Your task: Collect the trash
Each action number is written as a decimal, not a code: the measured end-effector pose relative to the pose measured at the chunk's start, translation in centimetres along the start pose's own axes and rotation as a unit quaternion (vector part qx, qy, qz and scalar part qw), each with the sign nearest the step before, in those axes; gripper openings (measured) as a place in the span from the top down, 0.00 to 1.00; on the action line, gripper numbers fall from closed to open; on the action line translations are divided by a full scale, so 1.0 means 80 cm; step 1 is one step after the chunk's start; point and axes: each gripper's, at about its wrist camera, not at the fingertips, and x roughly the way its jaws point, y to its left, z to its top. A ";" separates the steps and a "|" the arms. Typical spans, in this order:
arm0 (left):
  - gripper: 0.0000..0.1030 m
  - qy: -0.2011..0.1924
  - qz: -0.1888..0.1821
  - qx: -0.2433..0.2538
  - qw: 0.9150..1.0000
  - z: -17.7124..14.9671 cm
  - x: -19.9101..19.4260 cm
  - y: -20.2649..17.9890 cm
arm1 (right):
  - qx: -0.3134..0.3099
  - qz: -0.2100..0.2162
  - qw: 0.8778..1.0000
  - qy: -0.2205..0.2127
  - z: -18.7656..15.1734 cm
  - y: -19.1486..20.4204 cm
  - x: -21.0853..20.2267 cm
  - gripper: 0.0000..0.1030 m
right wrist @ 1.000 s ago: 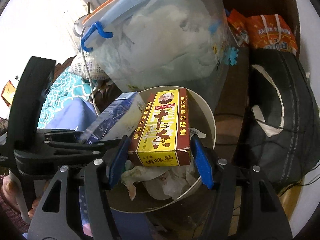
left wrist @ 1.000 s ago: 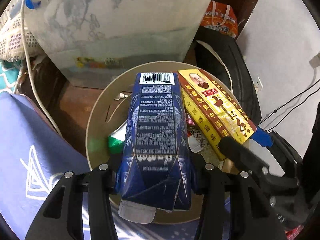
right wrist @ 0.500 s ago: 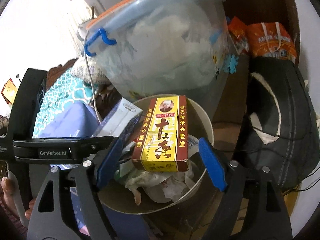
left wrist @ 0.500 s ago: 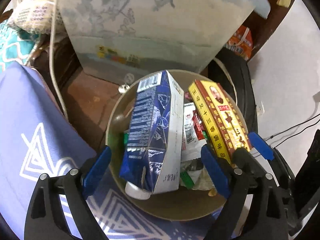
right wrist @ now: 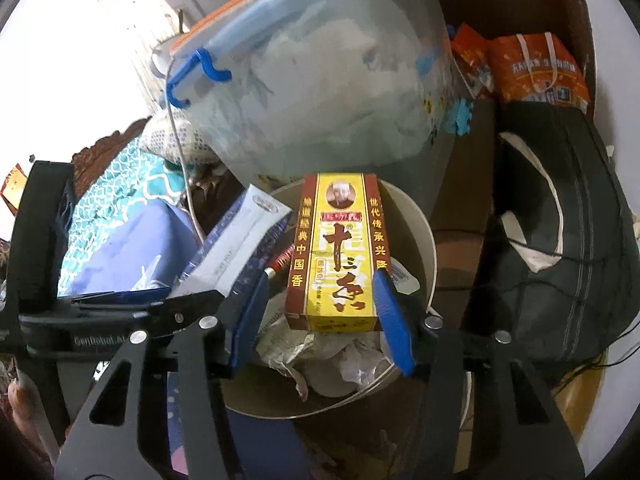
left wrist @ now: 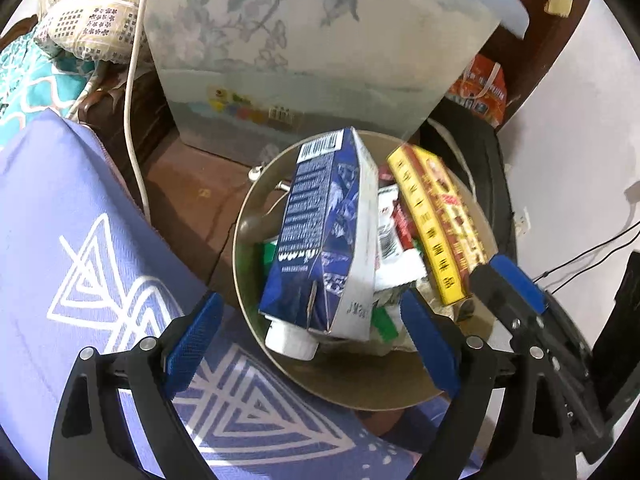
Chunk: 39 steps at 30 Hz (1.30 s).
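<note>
Blue carton (left wrist: pixel 324 236) and yellow-red box (right wrist: pixel 336 256) tilted side by side in round bin (left wrist: pixel 360 388)

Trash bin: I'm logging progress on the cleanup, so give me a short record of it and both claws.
trash bin: round, beige, heaped
blue carton: lies in bin, ungripped
left claw: open, just been opening, pads clear of carton
right claw: just been closing, yellow spice box between pads, gap on one side
</note>
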 end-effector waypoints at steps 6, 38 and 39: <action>0.20 0.000 -0.002 0.002 1.000 -0.004 -0.007 0.003 | 0.018 0.008 1.000 0.012 0.000 -0.005 0.001 0.36; 0.08 -0.244 0.096 -0.002 0.965 -0.229 -0.326 0.057 | 0.055 0.022 0.993 -0.101 -0.100 0.159 -0.242 0.03; 0.08 -0.248 0.098 -0.005 0.964 -0.235 -0.331 0.059 | 0.052 0.020 0.993 -0.102 -0.104 0.165 -0.250 0.03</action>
